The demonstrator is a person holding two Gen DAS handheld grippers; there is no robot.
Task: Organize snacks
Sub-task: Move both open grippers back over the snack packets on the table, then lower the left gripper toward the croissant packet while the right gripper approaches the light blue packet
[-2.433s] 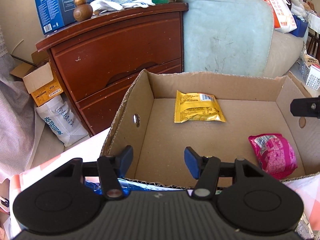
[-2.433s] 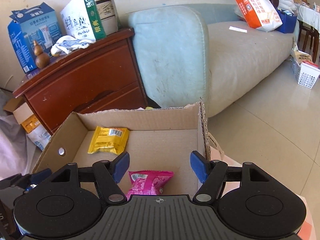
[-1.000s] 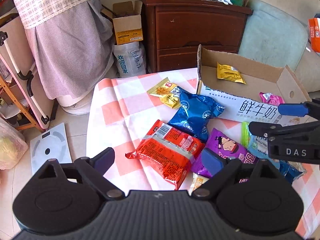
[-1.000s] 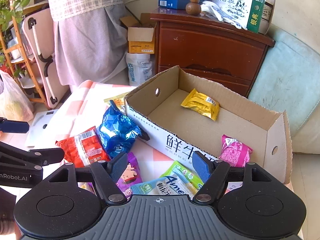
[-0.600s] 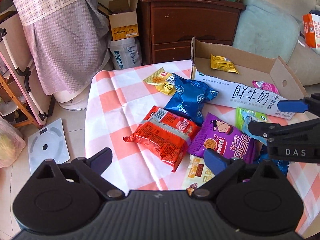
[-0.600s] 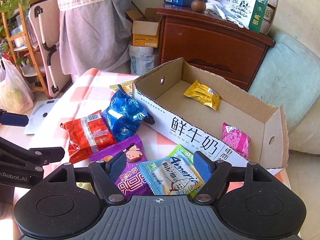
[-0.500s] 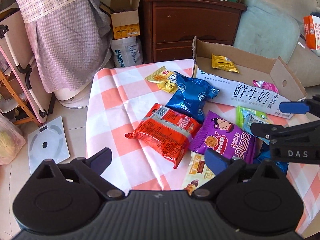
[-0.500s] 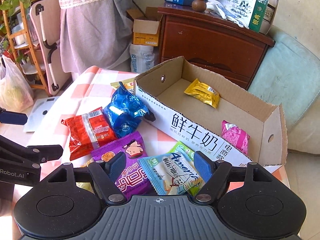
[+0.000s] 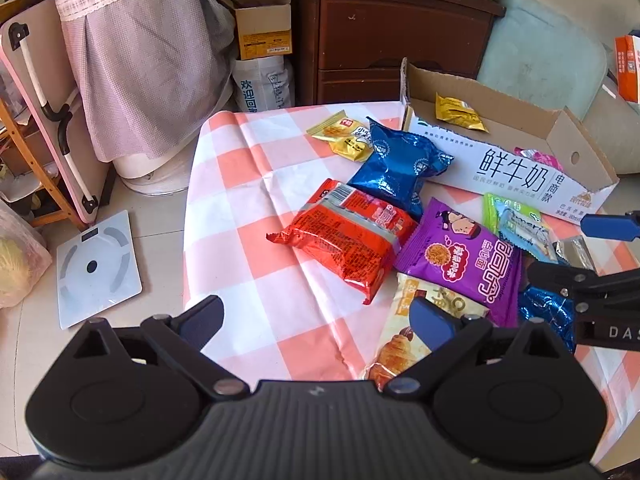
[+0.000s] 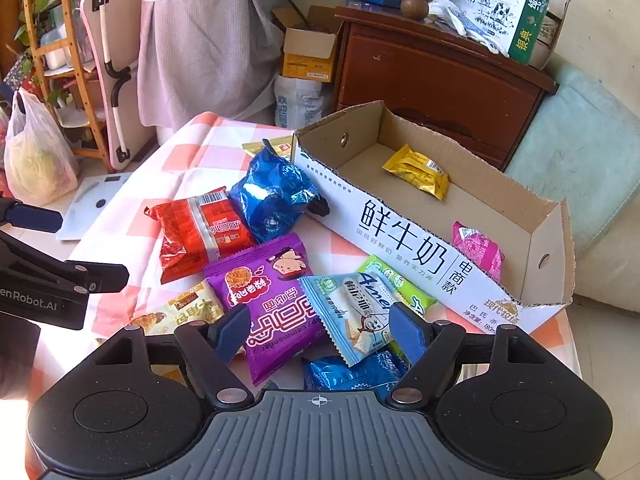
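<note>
A cardboard box is being used as the landmark, lying on a table under a pink and white checked cloth. Inside the box a yellow packet is lying near the far wall, and a pink packet is resting in the near right corner. Outside the box, against its printed long wall, the other snacks are being left in a loose heap: a blue foil bag is touching the wall at the left end, a red packet is lying just beside that bag on the side away from the box, a purple packet is lying in front of the wall, and a pale blue packet is overlapping a green packet close under the wall. Two small yellow packets are lying by the box's left end.

The left gripper is being held wide open over the cloth, well apart from the box, with nothing between its jaws. The right gripper is being held with its jaws apart above the purple and pale blue packets, and nothing is being gripped
</note>
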